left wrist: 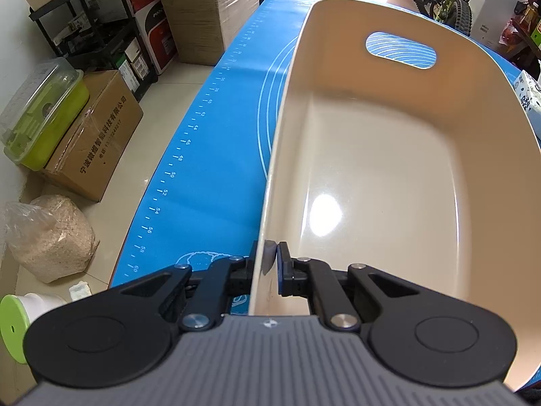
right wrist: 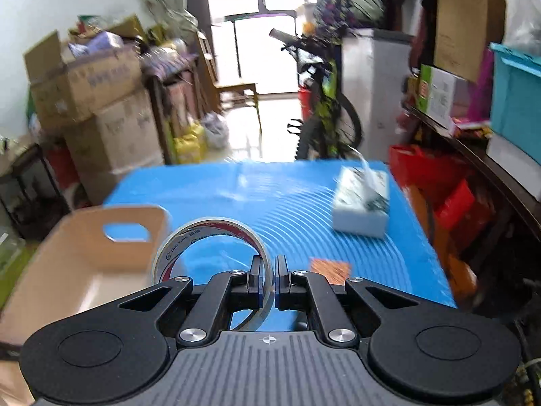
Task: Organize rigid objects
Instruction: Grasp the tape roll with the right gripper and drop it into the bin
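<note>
A beige plastic basket point(left wrist: 389, 155) with a cut-out handle stands on the blue mat point(left wrist: 209, 142), with nothing inside it. My left gripper point(left wrist: 268, 260) is shut on the basket's near left wall, one pad outside and one inside. In the right wrist view my right gripper point(right wrist: 268, 270) is shut on the rim of a roll of clear tape point(right wrist: 209, 237), held upright above the mat point(right wrist: 287, 203). The basket point(right wrist: 84, 260) lies just left of the tape. This view is blurred by motion.
A white tissue pack point(right wrist: 361, 203) lies on the mat's far right, and a small orange-brown square point(right wrist: 329, 270) near the right fingers. Cardboard boxes point(left wrist: 98, 135), a green container point(left wrist: 44, 115) and a bag of grain point(left wrist: 50, 237) stand on the floor left of the table. A bicycle point(right wrist: 321, 108) stands beyond it.
</note>
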A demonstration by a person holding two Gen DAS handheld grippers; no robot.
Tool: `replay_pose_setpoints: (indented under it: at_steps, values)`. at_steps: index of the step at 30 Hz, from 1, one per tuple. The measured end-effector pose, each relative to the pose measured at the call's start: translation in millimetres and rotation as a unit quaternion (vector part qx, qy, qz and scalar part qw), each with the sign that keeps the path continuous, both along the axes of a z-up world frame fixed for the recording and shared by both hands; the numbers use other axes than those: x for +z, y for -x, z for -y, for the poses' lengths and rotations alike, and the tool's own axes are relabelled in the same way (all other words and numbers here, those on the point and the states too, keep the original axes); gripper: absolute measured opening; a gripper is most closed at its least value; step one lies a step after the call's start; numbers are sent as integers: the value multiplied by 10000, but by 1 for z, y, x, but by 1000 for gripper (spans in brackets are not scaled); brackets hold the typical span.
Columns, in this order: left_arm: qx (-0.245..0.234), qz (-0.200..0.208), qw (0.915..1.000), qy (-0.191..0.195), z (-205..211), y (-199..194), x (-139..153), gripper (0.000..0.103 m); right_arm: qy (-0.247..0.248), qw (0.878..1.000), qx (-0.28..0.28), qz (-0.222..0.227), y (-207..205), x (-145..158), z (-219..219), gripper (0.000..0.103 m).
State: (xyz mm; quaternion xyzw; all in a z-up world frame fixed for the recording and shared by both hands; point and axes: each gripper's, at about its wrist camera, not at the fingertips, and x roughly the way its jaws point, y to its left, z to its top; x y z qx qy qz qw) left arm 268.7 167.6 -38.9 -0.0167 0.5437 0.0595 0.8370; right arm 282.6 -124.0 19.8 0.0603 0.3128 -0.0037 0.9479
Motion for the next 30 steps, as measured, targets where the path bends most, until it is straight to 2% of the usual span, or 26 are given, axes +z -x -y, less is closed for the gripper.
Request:
replay_pose_setpoints:
  at_steps: [5, 12, 16, 25, 28, 30]
  values:
    - [-14, 3, 10000, -22, 1, 0, 0, 10, -92, 9993, 349, 121, -9, 13, -31, 18]
    - [-32, 2, 10000, -84, 4, 0, 1, 10, -15, 9961, 876, 42, -12, 12, -78, 18]
    - [-57, -6, 9999, -136, 6, -1, 1, 10, 172, 9914, 1267, -276, -14, -3, -110, 18]
    - [-58, -11, 9999, -127, 6, -1, 1, 10, 725, 9726, 1987, -966, -6, -38, -168, 18]
    - [-67, -10, 9999, -132, 6, -1, 1, 10, 752, 9678, 2109, -1152, -8, -46, -168, 23]
    - [-66, -12, 9999, -131, 7, -1, 1, 10, 755, 9675, 2136, -1126, -6, -46, -168, 37]
